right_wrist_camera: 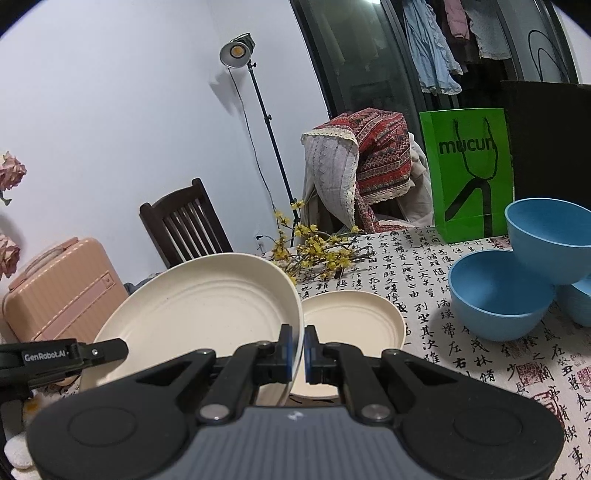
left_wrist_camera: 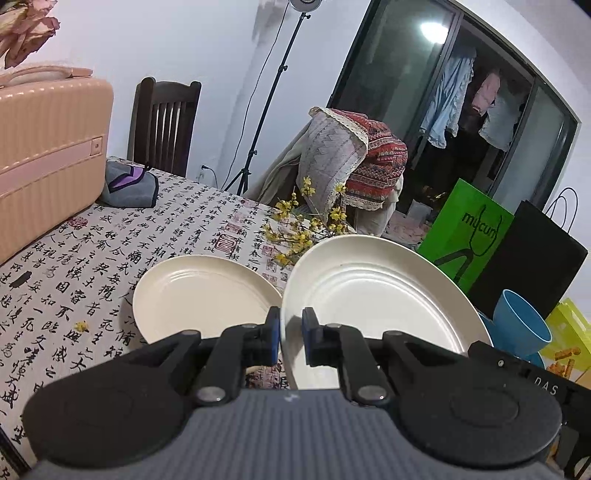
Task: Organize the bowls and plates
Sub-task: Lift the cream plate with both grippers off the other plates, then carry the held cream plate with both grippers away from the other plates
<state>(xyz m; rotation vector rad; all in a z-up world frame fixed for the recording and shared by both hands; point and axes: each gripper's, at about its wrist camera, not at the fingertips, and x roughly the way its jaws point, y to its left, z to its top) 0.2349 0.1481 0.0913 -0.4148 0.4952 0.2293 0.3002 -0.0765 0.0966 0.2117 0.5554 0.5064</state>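
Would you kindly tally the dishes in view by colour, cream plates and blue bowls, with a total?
Cream plates: 2, the lifted plate gripped at opposite edges by both grippers, and the plate lying on the table.
Blue bowls: 3, the front bowl, the tilted bowl resting on it, and the partly hidden bowl.
Total: 5

I see an evenly lit, cool-toned room. A stand lamp (right_wrist_camera: pixel 237 51) glows at the wall; its glare reflects in the dark glass door (left_wrist_camera: pixel 430 27). Fisheye bending curves the edges, corners go black, and the near gripper bodies look soft.
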